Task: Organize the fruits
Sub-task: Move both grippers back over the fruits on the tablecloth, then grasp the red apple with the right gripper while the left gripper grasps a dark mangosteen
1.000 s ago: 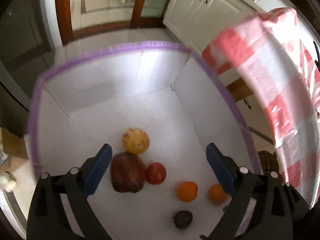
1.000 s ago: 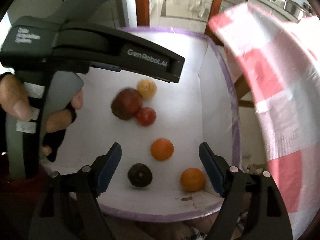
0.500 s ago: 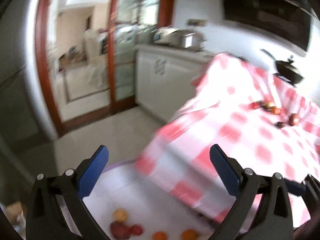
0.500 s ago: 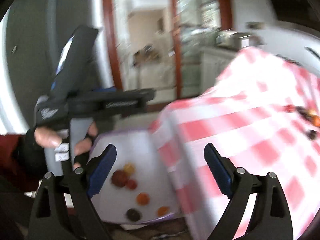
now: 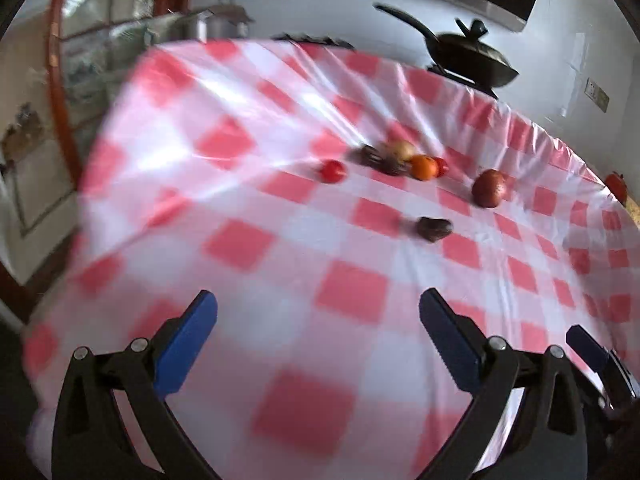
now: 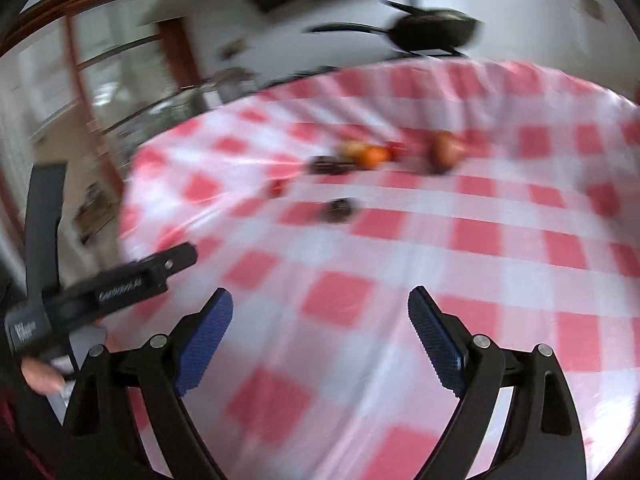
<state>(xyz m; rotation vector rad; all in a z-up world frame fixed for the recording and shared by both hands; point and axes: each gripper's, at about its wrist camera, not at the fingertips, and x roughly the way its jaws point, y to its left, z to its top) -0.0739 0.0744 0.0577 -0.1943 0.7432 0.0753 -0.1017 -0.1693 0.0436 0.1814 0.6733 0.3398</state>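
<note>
Several fruits lie in a loose cluster far across the red-and-white checked tablecloth (image 5: 280, 240): a red tomato (image 5: 331, 171), an orange (image 5: 424, 167), a reddish-brown round fruit (image 5: 489, 188) and a dark fruit (image 5: 434, 227) nearest me. My left gripper (image 5: 318, 300) hangs open over the near cloth with nothing between its fingers. My right gripper (image 6: 320, 298) is open and empty too, well short of the orange (image 6: 374, 156) and the dark fruit (image 6: 338, 209). The left gripper's body (image 6: 100, 288) shows at the left of the right wrist view.
A black lidded pan (image 5: 468, 56) stands behind the table's far edge. Metal pots (image 5: 216, 24) sit on a counter at the back left. The cloth drops off at the table's left edge (image 5: 92, 168). A red object (image 5: 616, 186) sits at the far right.
Both grippers have lifted away from the white box of fruit below and swung up over the checked table. The box is out of view now. The right jaws stand wider.
</note>
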